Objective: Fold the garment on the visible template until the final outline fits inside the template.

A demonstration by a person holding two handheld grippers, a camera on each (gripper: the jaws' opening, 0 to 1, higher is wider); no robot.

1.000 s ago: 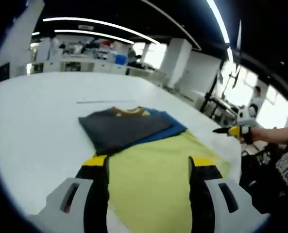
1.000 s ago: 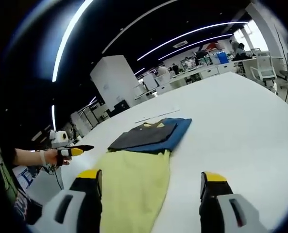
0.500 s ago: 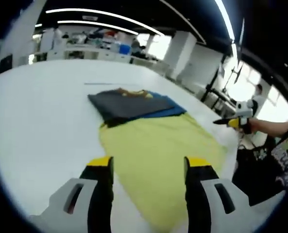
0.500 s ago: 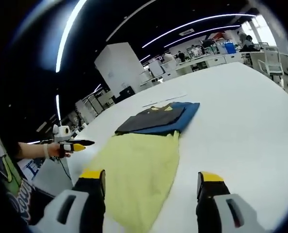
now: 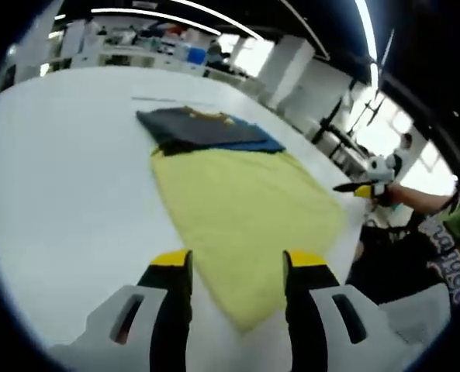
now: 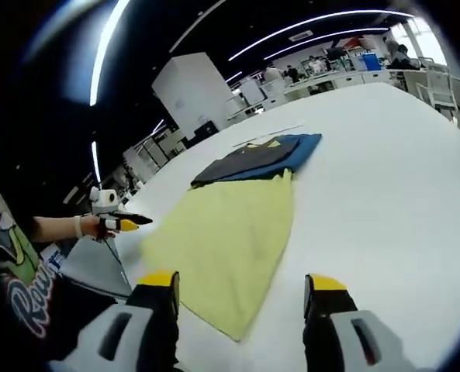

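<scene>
The folded dark garment [image 5: 202, 129], lying over a blue layer [image 5: 254, 142] with a yellow collar edge, sits in the upper centre of the left gripper view, touching the far edge of the yellow-green template [image 5: 241, 209] on the white desk [image 5: 67, 194]. Compared with one second ago, both cameras have pulled back and risen, so the whole template now shows; the cloth itself appears unmoved, suggesting the fold is done or being checked. The left tongs [image 5: 236, 263] stand wide open, holding nothing, above the template's near corner. The right tongs [image 6: 241, 288] are likewise open and empty.
</scene>
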